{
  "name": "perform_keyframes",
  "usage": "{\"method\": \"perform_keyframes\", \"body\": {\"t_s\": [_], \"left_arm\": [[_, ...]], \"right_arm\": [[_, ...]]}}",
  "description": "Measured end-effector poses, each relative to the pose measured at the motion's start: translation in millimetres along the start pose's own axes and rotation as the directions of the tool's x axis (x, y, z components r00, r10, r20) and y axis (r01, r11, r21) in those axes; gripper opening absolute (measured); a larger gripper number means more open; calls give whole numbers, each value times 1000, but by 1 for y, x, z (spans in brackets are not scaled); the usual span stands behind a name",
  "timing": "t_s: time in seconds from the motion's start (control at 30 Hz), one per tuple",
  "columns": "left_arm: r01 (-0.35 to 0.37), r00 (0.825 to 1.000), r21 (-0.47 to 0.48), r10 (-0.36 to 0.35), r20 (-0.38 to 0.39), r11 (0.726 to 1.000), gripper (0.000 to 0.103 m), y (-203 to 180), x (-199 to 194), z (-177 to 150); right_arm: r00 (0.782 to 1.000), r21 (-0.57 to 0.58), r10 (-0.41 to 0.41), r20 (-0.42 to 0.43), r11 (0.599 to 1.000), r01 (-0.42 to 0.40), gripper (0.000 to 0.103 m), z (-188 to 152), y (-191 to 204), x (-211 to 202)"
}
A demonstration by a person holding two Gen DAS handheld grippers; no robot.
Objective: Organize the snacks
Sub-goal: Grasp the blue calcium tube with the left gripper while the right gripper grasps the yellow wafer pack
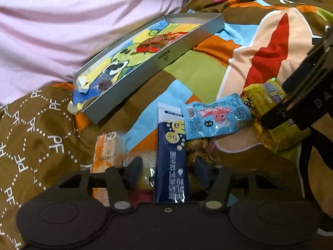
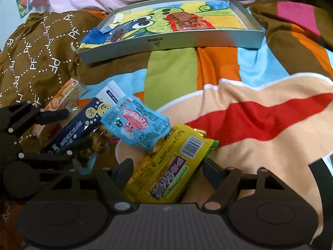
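Glossy and light, the navy plastic stick sachet [image 1: 171, 166] sits unpinched between the left hand-held gripper [image 1: 168, 173]'s spread jaws; grasp mid-length.

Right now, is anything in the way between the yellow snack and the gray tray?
Nothing visible blocks it. Between the yellow snack packet and the gray tray lies only bare colourful blanket; the light blue packet sits off to the side.
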State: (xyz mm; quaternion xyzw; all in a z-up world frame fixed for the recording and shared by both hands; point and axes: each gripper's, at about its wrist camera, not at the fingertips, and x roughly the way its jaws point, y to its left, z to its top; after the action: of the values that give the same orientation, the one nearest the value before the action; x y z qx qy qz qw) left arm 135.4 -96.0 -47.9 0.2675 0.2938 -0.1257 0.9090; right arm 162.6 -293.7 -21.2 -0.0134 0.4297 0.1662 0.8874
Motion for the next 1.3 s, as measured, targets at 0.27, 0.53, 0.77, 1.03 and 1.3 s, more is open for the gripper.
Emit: {"method": "perform_keyframes", "body": {"t_s": [0.27,0.53,0.77,1.03,1.3], "left_arm": [[4,1000,-71,-6,-27,997,38,12,6,1],[31,998,-126,-37,-48,992,32,17,0,-1],[92,982,-266,-131,-133,960,31,25,-10,-5],[158,949,-417,-253,-185,895,32,30,-13,-14],[159,948,-406,-254,-193,900,36,28,-6,-13]], "right_arm": [[999,-38,-10,-32,999,8,70,-1,8,10],[1000,-98,-12,-17,995,10,64,-10,12,3],[999,-207,36,-22,977,-40,57,-29,18,-9],[995,-289,87,-48,952,-97,59,-38,26,-16],[996,-332,57,-73,940,-78,68,-39,32,-7]]}}
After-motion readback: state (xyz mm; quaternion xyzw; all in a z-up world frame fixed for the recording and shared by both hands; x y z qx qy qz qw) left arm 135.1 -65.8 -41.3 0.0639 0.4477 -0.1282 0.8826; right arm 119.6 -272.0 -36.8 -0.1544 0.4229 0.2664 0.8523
